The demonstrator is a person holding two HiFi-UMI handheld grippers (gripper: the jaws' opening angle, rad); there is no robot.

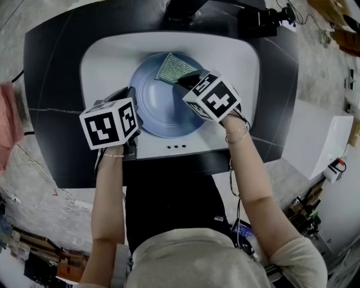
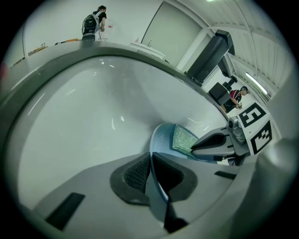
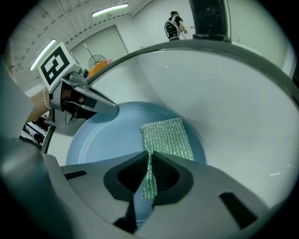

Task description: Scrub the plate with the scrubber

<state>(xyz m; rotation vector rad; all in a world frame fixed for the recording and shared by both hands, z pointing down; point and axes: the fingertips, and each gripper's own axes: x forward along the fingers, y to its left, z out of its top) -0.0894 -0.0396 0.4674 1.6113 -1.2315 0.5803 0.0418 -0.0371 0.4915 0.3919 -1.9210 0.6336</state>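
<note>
A pale blue plate [image 1: 163, 107] lies in the white sink basin [image 1: 236, 62]. My left gripper [image 1: 133, 115] is shut on the plate's left rim [image 2: 156, 184], which runs between its pads. A green glittery scrubber [image 1: 174, 67] lies flat on the far part of the plate [image 3: 103, 135]. My right gripper [image 1: 183, 83] is shut on the near edge of the scrubber [image 3: 166, 135], which pinches into a narrow strip between its jaws. In the left gripper view the right gripper [image 2: 194, 148] shows beside the scrubber [image 2: 183, 139].
The basin sits in a dark counter [image 1: 50, 73], with a black faucet block [image 1: 225, 11] at the far side. Three small overflow holes [image 1: 176, 147] mark the basin's near rim. A person [image 2: 92, 23] stands far off in the room.
</note>
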